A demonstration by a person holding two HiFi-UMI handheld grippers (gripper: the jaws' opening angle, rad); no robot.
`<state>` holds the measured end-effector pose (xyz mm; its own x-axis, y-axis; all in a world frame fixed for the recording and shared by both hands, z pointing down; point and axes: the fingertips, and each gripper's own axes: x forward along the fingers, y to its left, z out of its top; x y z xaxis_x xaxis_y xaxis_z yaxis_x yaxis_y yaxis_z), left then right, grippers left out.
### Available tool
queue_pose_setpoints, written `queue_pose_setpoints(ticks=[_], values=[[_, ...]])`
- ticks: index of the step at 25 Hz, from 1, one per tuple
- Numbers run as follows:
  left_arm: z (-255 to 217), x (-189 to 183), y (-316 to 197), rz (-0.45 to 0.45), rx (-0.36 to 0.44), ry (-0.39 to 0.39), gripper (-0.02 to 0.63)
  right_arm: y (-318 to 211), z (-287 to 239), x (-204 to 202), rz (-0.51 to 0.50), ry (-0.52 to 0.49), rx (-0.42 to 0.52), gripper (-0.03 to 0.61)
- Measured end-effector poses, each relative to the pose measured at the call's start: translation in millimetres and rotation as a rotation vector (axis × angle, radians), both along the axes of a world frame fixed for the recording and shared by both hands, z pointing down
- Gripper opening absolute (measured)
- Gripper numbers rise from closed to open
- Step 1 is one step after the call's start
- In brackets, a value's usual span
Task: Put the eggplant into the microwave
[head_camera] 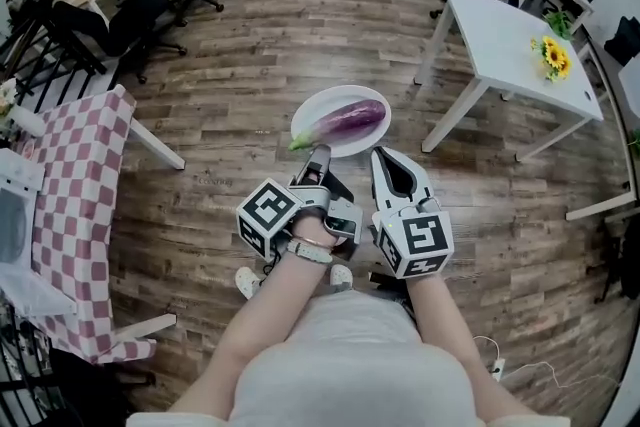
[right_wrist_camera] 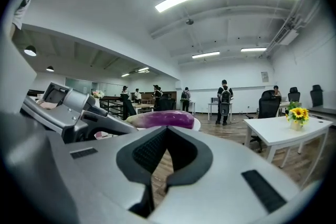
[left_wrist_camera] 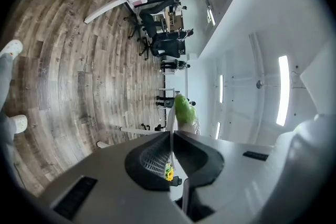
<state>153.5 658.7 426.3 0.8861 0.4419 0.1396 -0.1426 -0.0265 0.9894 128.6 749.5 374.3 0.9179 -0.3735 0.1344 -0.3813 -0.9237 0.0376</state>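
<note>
In the middle of the frame the left hand-held gripper [head_camera: 319, 155] clamps the plate [head_camera: 312, 112] carrying the eggplant [head_camera: 352, 118], the right hand-held gripper [head_camera: 384, 160] is closed and empty, and the microwave is not yet reached

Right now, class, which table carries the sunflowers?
The white table, with sunflowers near its corner; the other table wears a pink checked cloth.

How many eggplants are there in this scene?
1. The eggplant lies on the white plate, which the left gripper holds by its rim above the wooden floor. No other is in view.
</note>
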Motion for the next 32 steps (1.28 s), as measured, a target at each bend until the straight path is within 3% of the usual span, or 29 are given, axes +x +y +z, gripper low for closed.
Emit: queue_pose_setpoints(ticks=[32], values=[[-1.8,3.3,-253.6,-0.273,-0.011,-0.022,0.02,-239.1,-13.7,20.6,-0.252,0.016,-0.003,0.025]])
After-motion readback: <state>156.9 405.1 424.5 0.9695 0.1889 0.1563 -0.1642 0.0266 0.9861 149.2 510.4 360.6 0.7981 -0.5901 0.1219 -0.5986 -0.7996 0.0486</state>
